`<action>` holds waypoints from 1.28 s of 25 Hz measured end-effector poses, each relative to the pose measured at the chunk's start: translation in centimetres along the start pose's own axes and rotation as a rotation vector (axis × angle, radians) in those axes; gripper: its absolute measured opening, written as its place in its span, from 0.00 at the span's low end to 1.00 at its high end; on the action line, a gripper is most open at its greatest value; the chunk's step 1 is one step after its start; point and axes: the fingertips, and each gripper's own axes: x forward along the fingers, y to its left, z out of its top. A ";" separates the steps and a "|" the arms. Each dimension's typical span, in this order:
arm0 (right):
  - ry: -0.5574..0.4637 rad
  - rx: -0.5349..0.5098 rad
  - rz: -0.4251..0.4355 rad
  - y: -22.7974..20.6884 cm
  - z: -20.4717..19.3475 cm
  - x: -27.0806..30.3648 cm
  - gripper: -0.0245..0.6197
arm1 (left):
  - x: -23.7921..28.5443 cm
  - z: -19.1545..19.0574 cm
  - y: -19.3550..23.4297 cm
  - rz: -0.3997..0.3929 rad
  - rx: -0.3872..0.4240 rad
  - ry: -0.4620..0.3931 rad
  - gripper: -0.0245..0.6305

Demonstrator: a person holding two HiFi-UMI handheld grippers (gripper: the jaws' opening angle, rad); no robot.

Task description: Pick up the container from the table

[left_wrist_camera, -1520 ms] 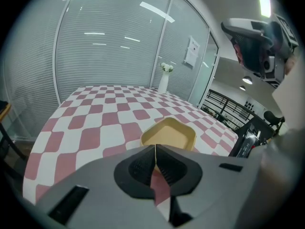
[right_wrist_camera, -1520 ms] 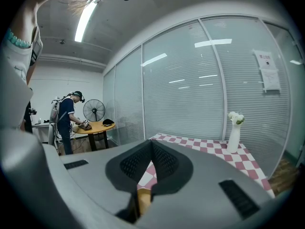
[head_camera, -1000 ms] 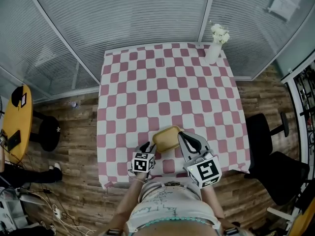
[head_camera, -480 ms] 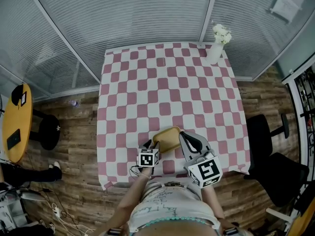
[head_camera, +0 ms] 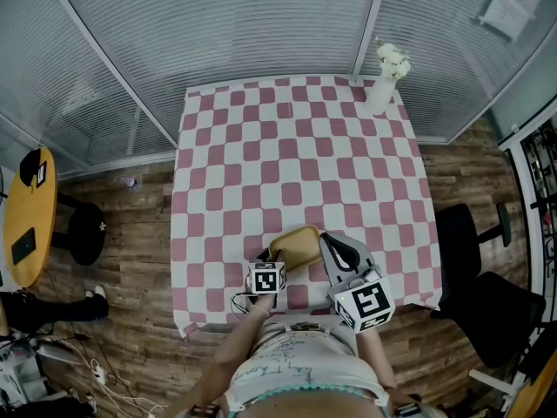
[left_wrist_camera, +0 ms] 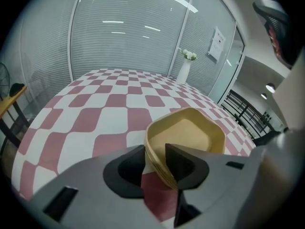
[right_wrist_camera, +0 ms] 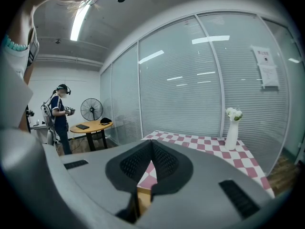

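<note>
At the near table edge: the tan container (head_camera: 294, 244) sits on the checked tablecloth (head_camera: 296, 146), a little right of the middle and close to the person's side.
On the container's left: the left gripper (head_camera: 271, 259) points steeply down over the near-left wall.
Left jaws: one pad is outside the wall and the other inside the rim (left_wrist_camera: 155, 159). They have just been closing, stand fairly narrow, and both pads look pressed on the wall.
On the container's right: the right gripper (head_camera: 325, 239) lies just beside the rim, pointing nearly level.
Right jaws: the tips are brought together (right_wrist_camera: 151, 147), gripping nothing.
Room beyond: a broad stretch of checked cloth runs from the container to the far edge.
Far right corner: a white vase of flowers (head_camera: 379, 92) stands upright just inside both edges, well apart from the container.
Far edge: glass walls with blinds (head_camera: 261, 33) run close behind it.
Right side: a black office chair (head_camera: 474, 268) stands near the cloth's edge.
Left side: a round wooden table (head_camera: 30, 216) stands well apart across the wood floor (head_camera: 130, 233).
</note>
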 end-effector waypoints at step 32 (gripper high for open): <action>0.004 -0.012 -0.008 0.2 -0.3 -0.9 0.03 | 0.4 -0.8 1.0 0.007 -0.220 0.000 0.11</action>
